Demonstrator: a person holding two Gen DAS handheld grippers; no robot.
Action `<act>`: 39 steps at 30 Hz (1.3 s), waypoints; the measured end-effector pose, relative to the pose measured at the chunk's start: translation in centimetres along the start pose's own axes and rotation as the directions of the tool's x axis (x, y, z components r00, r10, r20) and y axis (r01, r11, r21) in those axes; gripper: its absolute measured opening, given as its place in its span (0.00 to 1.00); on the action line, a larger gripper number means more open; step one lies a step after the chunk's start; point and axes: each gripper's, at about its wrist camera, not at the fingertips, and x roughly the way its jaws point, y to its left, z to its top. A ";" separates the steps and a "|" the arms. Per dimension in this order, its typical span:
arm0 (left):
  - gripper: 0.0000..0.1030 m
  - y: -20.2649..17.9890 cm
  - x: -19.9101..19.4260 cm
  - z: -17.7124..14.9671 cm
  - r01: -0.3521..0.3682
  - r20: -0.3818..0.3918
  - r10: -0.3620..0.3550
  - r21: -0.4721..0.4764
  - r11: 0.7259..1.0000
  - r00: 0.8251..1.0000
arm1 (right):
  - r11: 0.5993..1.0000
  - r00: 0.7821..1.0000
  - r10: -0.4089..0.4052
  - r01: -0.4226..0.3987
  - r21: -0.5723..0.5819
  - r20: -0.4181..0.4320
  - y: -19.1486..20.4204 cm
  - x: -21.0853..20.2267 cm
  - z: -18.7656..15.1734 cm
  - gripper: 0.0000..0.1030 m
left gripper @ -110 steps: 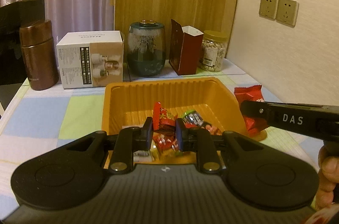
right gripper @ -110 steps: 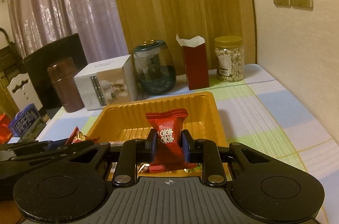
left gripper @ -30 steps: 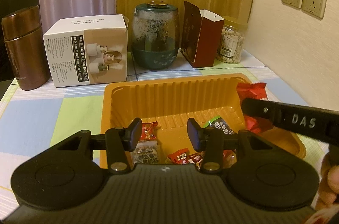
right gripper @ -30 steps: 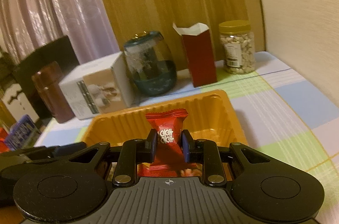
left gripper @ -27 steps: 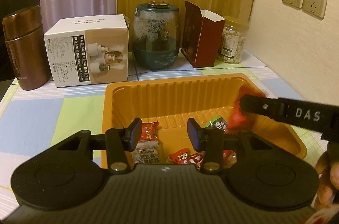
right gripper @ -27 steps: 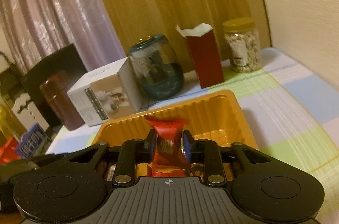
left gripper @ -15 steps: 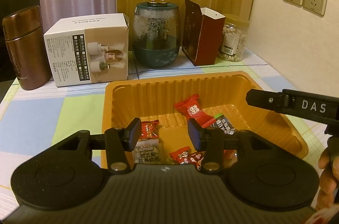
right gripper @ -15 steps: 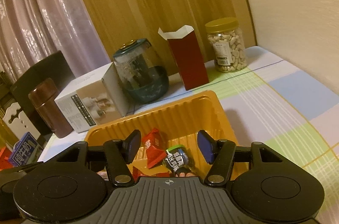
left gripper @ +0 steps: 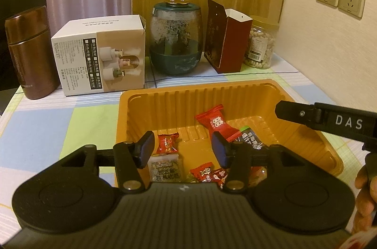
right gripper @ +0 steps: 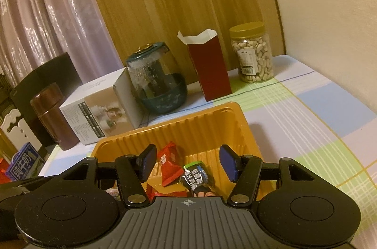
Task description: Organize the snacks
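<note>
Now the red snack pack (left gripper: 215, 123) has left the right gripper (right gripper: 188, 163) and lies in the orange tray (left gripper: 238, 93); before, the right fingers (right gripper: 148, 162) were squeezing it. Those fingers are spread wide with nothing between them. They hang over the near part of the tray, and in the right wrist view the red pack (right gripper: 168, 162) lies below and between them, not touching. A dark snack pack with a green end (right gripper: 195, 176) lies just beside it.

The left gripper (left gripper: 182, 149) is also spread wide and holds nothing. Its fingers (left gripper: 146, 149) hang over the near end of the tray. Small red candies (left gripper: 167, 143) and a grey packet (left gripper: 165, 169) lie under them. The red pack lies a little farther in, near the middle of the tray.

The tray sits on a checked tabletop (left gripper: 35, 129). Behind it stand a brown flask (left gripper: 30, 53), a white box (left gripper: 99, 56), a green glass jar (left gripper: 176, 37), an open red carton (left gripper: 226, 42) and a jar of nuts (left gripper: 260, 46).
</note>
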 end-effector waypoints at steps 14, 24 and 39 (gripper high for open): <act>0.82 -0.3 -2.4 -0.7 -0.017 0.013 0.017 -0.015 1.000 1.000 | 0.999 1.000 -0.012 0.012 -0.040 0.007 0.4 -1.8 -0.4 0.65; 1.00 -0.6 -8.0 -2.0 -0.048 0.029 0.050 -0.059 0.997 0.998 | 0.999 0.999 -0.033 0.033 -0.034 -0.006 0.7 -6.1 -1.9 0.77; 1.00 -3.3 -20.3 -5.1 -0.085 0.054 0.090 -0.088 0.993 0.995 | 0.994 0.996 -0.076 0.072 -0.081 -0.044 1.8 -17.9 -4.3 0.86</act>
